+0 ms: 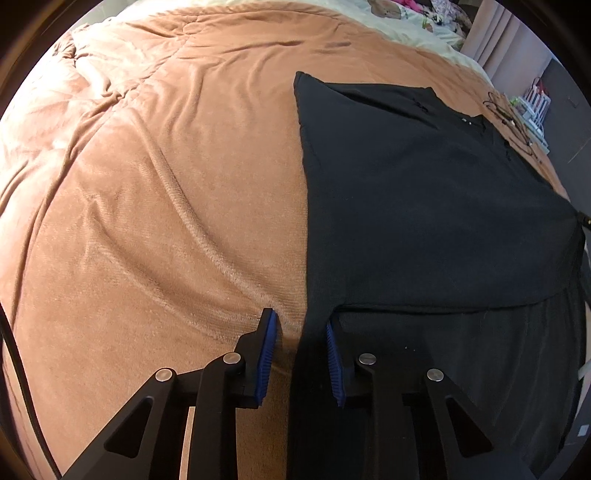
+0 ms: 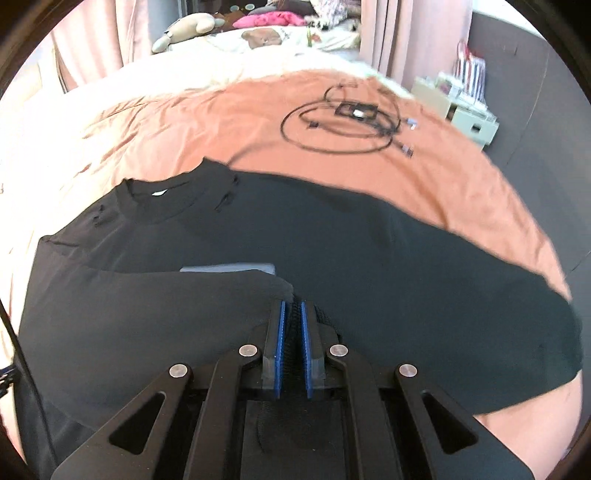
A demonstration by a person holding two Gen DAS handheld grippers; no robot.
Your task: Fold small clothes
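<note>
A black long-sleeved top lies spread on an orange-brown blanket. In the left wrist view my left gripper is open, its blue-padded fingers astride the garment's left edge near the hem, with one sleeve folded across the body. In the right wrist view the same black top shows its collar at upper left. My right gripper is shut on a bunched fold of the black fabric, at the cuff of the sleeve laid across the body.
A coiled black cable with a small device lies on the blanket beyond the top. A stuffed toy and pillows sit at the head of the bed. Curtains and a bedside box stand at the right.
</note>
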